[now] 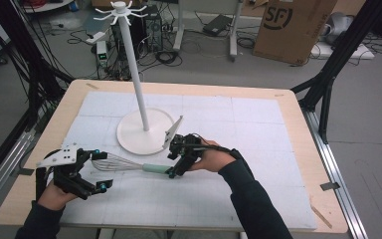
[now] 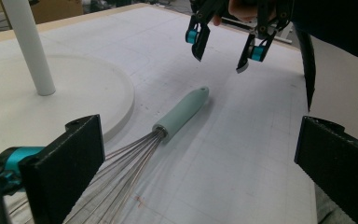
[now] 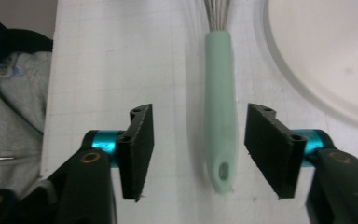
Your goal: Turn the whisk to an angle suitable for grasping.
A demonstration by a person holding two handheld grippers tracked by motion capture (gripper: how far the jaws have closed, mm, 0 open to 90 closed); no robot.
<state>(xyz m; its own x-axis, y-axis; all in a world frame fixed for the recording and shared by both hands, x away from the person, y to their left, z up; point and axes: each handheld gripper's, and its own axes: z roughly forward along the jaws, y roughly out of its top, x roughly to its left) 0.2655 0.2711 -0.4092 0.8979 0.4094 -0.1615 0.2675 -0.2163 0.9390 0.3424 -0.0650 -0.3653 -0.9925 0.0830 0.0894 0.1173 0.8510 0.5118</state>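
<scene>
- The left gripper (image 2: pixel 191 163) is holding its black jaws wide apart, nothing clamped between them.
- A whisk (image 2: pixel 168 126) is lying on the white mat (image 2: pixel 242 154), its mint handle pointing away.
- The right gripper (image 2: pixel 221 49) is hovering above the handle's far end, its jaws parted.
- A white stand base (image 2: pixel 74 93) is sitting at the left.

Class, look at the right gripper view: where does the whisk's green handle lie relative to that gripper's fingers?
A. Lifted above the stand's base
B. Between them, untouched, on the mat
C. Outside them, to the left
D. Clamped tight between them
B: the handle lies flat on the mat between the right gripper's open fingers, with gaps on both sides.
</scene>
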